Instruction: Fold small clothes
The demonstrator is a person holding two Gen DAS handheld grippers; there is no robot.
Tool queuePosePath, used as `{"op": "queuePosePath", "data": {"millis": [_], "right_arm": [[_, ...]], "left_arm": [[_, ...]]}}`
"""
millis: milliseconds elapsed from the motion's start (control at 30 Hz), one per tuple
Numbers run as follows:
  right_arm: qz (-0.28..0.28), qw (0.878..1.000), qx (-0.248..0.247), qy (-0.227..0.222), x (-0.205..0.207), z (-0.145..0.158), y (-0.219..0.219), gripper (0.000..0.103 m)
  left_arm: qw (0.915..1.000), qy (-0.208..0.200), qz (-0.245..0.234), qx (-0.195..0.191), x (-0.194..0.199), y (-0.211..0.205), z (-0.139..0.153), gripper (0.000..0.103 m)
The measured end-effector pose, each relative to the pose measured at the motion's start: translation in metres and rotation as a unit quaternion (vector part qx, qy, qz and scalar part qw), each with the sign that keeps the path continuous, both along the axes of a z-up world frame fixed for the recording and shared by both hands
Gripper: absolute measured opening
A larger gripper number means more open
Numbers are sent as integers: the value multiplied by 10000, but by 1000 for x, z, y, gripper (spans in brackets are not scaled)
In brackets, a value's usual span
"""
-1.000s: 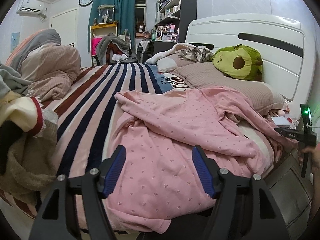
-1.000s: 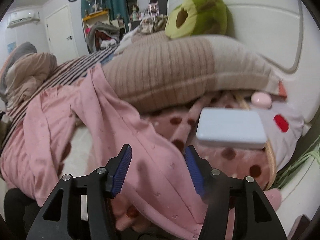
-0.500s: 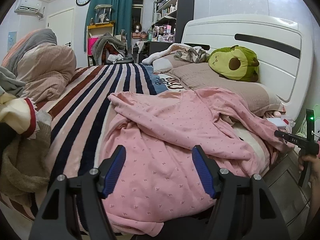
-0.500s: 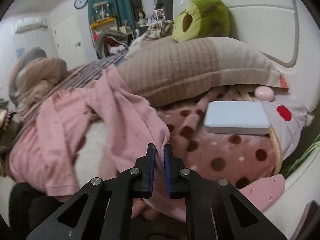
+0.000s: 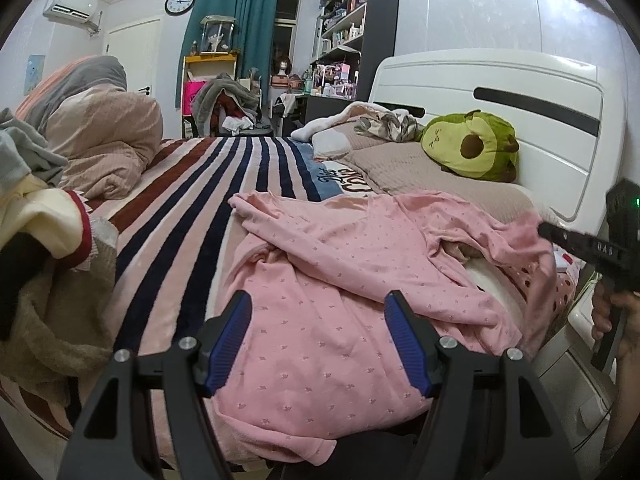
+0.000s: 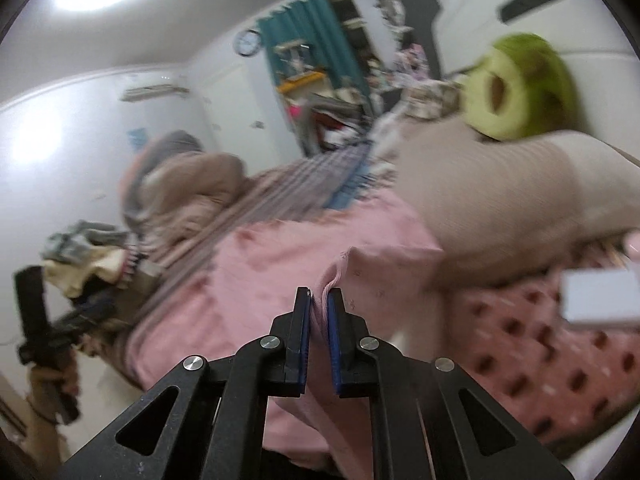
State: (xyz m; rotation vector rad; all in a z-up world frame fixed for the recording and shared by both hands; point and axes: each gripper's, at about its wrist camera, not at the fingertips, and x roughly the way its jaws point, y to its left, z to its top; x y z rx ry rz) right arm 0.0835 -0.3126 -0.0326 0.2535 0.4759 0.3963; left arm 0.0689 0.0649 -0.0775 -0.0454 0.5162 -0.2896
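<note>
A pink dotted shirt point(image 5: 340, 280) lies crumpled on the striped bed, its hem hanging over the near edge. My left gripper point(image 5: 318, 336) is open and empty, just above the shirt's lower part. My right gripper point(image 6: 319, 304) is shut on a fold of the shirt's sleeve point(image 6: 360, 272) and holds it lifted off the bed. It also shows at the right edge of the left wrist view point(image 5: 540, 232), pinching the sleeve end. The right wrist view is blurred by motion.
A beige pillow point(image 5: 420, 172) with a green avocado plush point(image 5: 468, 148) lies by the white headboard point(image 5: 520, 92). A heap of clothes point(image 5: 44, 260) sits at the left and a rolled duvet point(image 5: 100, 144) behind it. A white box point(image 6: 600, 296) rests on a dotted blanket point(image 6: 540, 336).
My right gripper closed on the sleeve, then lifted and swung it up and to the left. My left gripper stayed open over the shirt's lower part.
</note>
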Motion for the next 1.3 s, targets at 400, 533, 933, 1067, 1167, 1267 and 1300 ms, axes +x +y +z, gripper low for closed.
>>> {"op": "queuePosePath", "data": {"millis": [400,533,933,1067,1167,1267,1300], "right_arm": [[1766,9841,-111,-175,32,22,145,3],[2254,9735,-252,284,43,-4,195,3],[2254,9681,-131,1089,45,-42,188,28],[1697,9814,-112,888,31,-29,143,28],[1357,9870,-93,853,21,-26,114,28],[1198,9887,39,896,12,-31,94,28],[1183,9888,67,910,11,-33,92,28]], "left_arm": [[9994,-184,266,-154,-21,51,-9,66],[9994,-120,262,-168,-25,63,-19,66],[9990,170,-247,-325,-17,42,-33,71],[9970,377,-510,-445,-6,20,-40,71],[9934,592,-739,-644,4,3,-46,71],[9902,826,-878,-701,15,-15,-54,71],[9900,915,-856,-647,18,-20,-57,71]]}}
